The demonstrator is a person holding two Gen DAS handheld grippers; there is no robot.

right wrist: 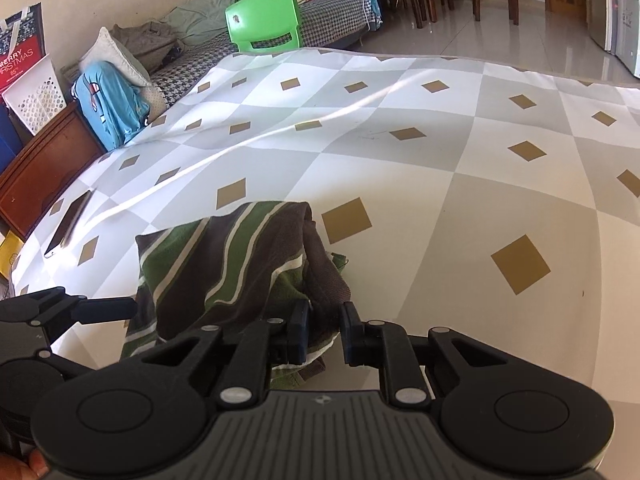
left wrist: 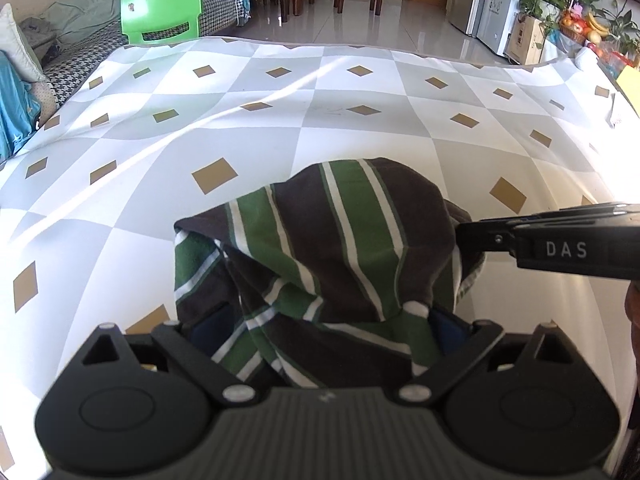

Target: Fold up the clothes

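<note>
Left wrist view: a striped garment [left wrist: 336, 252], soft knit cloth in dark brown, green and thin white bands, is bunched into a rounded hump on the table's cloth [left wrist: 280, 92], near the edge closest to the camera. The tablecloth is smooth and slightly glossy, patterned in large grey and white diamonds with small tan squares, and a few long creases run across it. The garment drapes over the left gripper [left wrist: 316, 344], covering its fingers; the matte black linkage arms spread wide on either side, but the fingertips are buried in fabric, so I cannot tell whether they are pinching the cloth or merely under it. From the right a black bar marked "DAS" reaches in and meets the garment's edge.

In the right wrist view the right gripper [right wrist: 325, 334] has its two blocky black pads drawn nearly together, clenched on a brown fold of the garment, whose ribbed weave shows between them. The rest of the cloth lies crumpled just ahead and to the left. A flat dark phone [right wrist: 68, 224] rests near the table's far left edge. Beyond stands a glossy green plastic chair [right wrist: 264, 20].
</note>
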